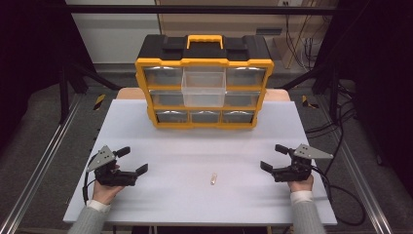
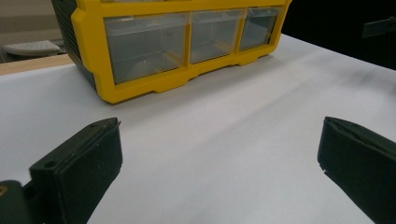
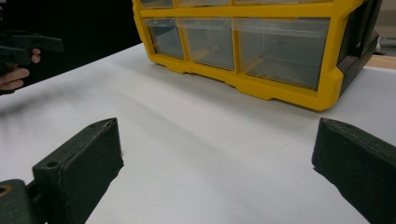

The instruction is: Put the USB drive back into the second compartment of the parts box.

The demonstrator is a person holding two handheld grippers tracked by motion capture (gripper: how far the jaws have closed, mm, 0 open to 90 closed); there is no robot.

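Small pale cylindrical piece (image 1: 213, 179) on smooth table (image 1: 195, 195).

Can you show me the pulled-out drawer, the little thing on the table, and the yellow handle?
pulled-out drawer (image 1: 203, 87), high view, its clear front wall.
little thing (image 1: 213, 179), high view, its middle.
yellow handle (image 1: 205, 38), high view, its top bar.

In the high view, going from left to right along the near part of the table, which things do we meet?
Left gripper → small pale object lying on the white table → right gripper.
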